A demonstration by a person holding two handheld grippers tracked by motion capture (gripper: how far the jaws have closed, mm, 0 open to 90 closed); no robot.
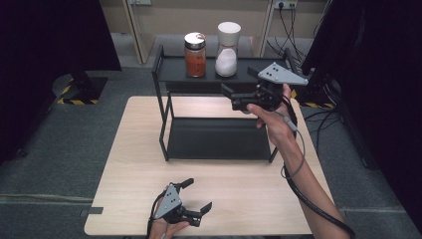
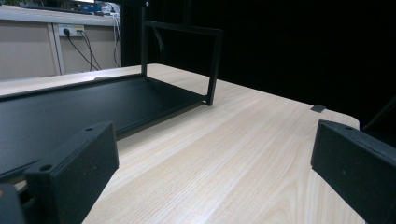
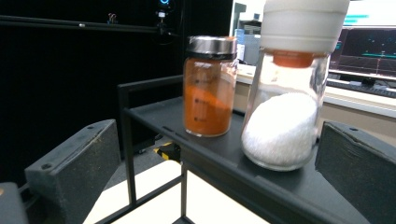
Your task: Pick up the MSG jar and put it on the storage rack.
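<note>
Your black two-tier rack (image 1: 214, 139) stood at the far middle of the wooden table (image 1: 129, 164), and on its top shelf two jars sat just beside each other: an orange spice jar (image 1: 195, 55) with a metal lid on the left and a white-capped jar (image 1: 227, 49) of white grains on the right. The spice jar crowded the white-capped jar's left side, and the rack's end rail rose at the shelf's edge. You held your right gripper (image 1: 238, 89) raised at the shelf's right end, jaws spread wide and holding nothing, pointed leftward at the white-capped jar (image 3: 287, 93), which stood near but apart, ahead of the jaws. The lower shelf (image 1: 219, 137) lay bare beneath. Your left gripper (image 1: 196, 195) rested low by the table's near edge, jaws likewise parted and empty, with open tabletop (image 2: 243, 154) between it and the rack (image 2: 140, 98).
</note>
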